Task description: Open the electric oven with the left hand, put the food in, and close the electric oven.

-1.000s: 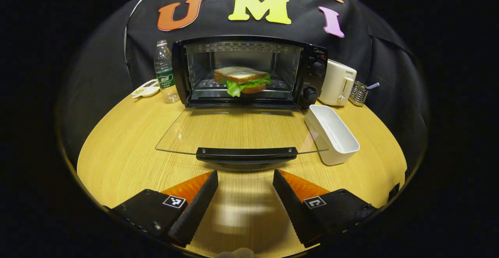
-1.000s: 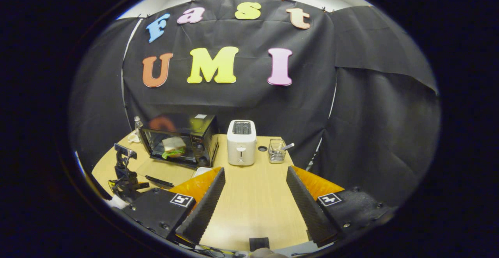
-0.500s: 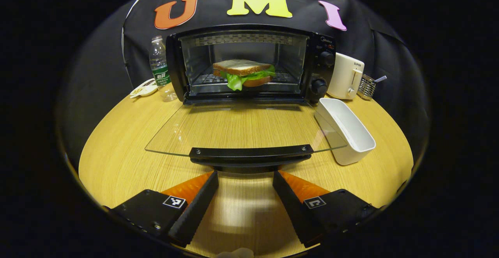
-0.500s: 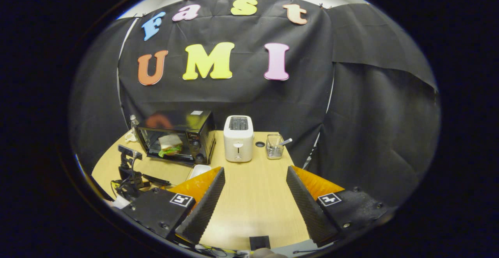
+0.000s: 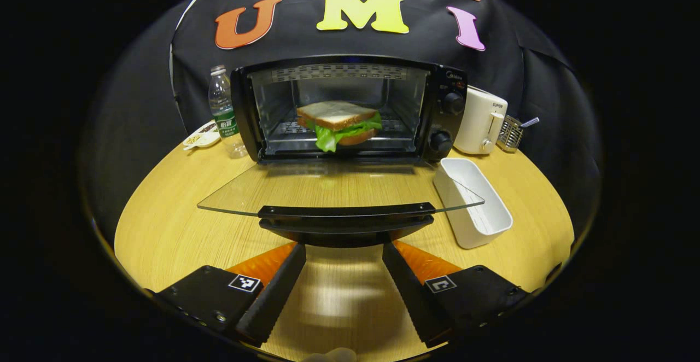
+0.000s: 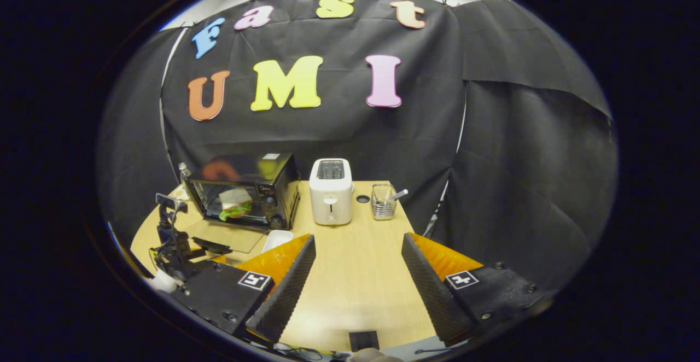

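oven [image 5: 350, 110] door [image 5: 339, 190] open | sandwich [image 5: 338, 123] on rack | left gripper [image 5: 343, 252] jaws apart beneath door handle [image 5: 345, 217]

Door handle [image 5: 346, 221]: its lower edge is covered by the fingertips of the left gripper [image 5: 343, 263]; contact cannot be told.
White tray [image 6: 277, 238]: just ahead of the right gripper [image 6: 355, 272], mostly hidden behind its left finger.
Left gripper, far-off sight [image 6: 174, 244]: ahead-left of the right gripper, too small to tell how its jaws stand.
Wire holder [image 5: 509, 132]: far ahead-right of the left gripper, contents too small to name.
Small dish [image 5: 201, 136]: far ahead-left, contents unclear.
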The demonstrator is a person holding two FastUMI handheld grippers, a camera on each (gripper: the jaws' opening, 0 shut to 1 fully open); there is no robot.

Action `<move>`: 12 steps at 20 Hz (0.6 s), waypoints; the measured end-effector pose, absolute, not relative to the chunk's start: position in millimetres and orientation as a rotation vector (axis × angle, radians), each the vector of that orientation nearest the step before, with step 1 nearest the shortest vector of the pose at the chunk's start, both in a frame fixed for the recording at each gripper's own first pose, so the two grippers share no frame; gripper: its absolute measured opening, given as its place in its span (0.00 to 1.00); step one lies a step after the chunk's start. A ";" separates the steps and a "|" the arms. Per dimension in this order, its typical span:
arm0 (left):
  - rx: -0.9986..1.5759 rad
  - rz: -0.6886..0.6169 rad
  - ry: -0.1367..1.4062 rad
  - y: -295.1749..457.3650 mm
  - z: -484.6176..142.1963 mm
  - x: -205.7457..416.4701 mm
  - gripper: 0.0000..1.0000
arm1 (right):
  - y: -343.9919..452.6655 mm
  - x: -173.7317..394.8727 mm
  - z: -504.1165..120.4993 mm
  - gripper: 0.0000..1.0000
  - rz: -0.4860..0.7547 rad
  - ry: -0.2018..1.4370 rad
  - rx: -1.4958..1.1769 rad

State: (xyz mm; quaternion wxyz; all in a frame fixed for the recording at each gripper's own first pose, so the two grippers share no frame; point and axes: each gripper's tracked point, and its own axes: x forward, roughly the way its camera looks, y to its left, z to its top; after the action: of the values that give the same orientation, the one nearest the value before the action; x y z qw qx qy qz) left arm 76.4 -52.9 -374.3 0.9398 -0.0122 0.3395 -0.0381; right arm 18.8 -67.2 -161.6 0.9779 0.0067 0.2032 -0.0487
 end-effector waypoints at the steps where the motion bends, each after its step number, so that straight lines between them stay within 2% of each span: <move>1: -0.026 -0.079 0.684 -53.3 -368.3 80.7 0.94 | -68.8 20.0 -163.3 1.00 -0.096 0.410 0.018; 5: 0.002 -0.088 0.638 -54.5 -343.9 101.2 0.93 | -69.0 26.5 -167.3 1.00 -0.089 0.417 0.046; 6: 0.006 -0.090 0.629 -55.1 -338.7 105.6 0.94 | -68.8 28.6 -166.9 0.91 -0.087 0.418 0.055; 7: 0.005 -0.093 0.623 -56.8 -334.4 110.3 0.93 | -69.6 29.9 -167.5 1.00 -0.089 0.417 0.063; 8: 0.004 -0.095 0.618 -57.7 -329.7 114.8 0.93 | -70.1 30.6 -167.7 1.00 -0.090 0.416 0.072; 9: 0.008 -0.095 0.610 -57.1 -324.2 121.2 0.94 | -70.1 31.3 -168.3 0.91 -0.090 0.421 0.080; 10: 0.014 -0.095 0.600 -56.7 -319.4 127.8 0.94 | -71.0 32.4 -168.5 1.00 -0.092 0.421 0.086; 12: 0.005 -0.091 0.599 -57.9 -312.1 137.9 0.94 | -74.7 33.6 -166.3 1.00 -0.103 0.417 0.091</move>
State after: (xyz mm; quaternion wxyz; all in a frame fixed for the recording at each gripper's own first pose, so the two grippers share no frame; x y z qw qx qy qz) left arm 137.9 -57.9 -312.1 0.9545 0.0025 0.2949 -0.0449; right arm 33.6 -74.7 -166.3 0.9760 0.0452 0.2066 -0.0511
